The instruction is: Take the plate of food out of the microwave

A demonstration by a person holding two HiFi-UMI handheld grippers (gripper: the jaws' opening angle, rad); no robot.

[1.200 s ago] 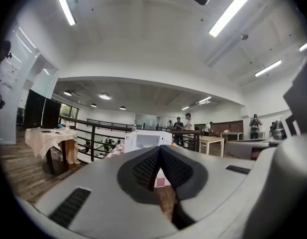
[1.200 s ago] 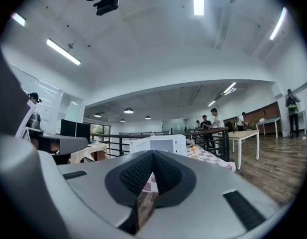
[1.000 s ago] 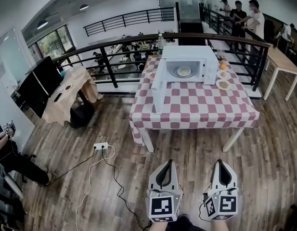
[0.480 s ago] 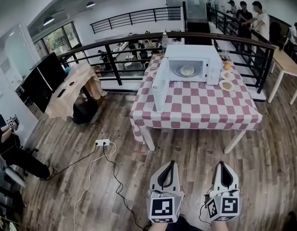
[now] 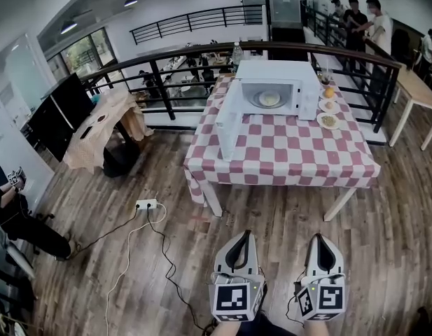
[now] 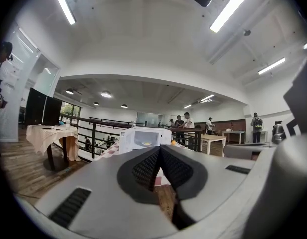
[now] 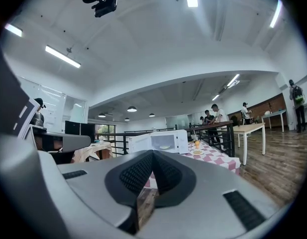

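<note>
A white microwave [image 5: 275, 93] stands at the far end of a red-and-white checked table [image 5: 286, 156], its door [image 5: 230, 126] swung open to the left. Inside lies a plate of food [image 5: 269, 99]. My left gripper [image 5: 242, 235] and right gripper [image 5: 319, 236] hang side by side over the wooden floor, well short of the table, both shut and empty. The left gripper view shows my left gripper [image 6: 159, 148] pointing level at the microwave [image 6: 143, 139]. In the right gripper view my right gripper [image 7: 153, 152] points at the microwave [image 7: 160, 141] too.
Two small plates [image 5: 328, 121] and an orange [image 5: 328, 92] sit right of the microwave. A black railing [image 5: 166, 68] runs behind the table. A power strip with cables [image 5: 147, 204] lies on the floor at left, near a cloth-covered table [image 5: 103, 124]. People [image 5: 363, 19] stand far right.
The table and microwave look slightly nearer in the head view. Both grippers keep their places at the bottom of the view and stay shut.
</note>
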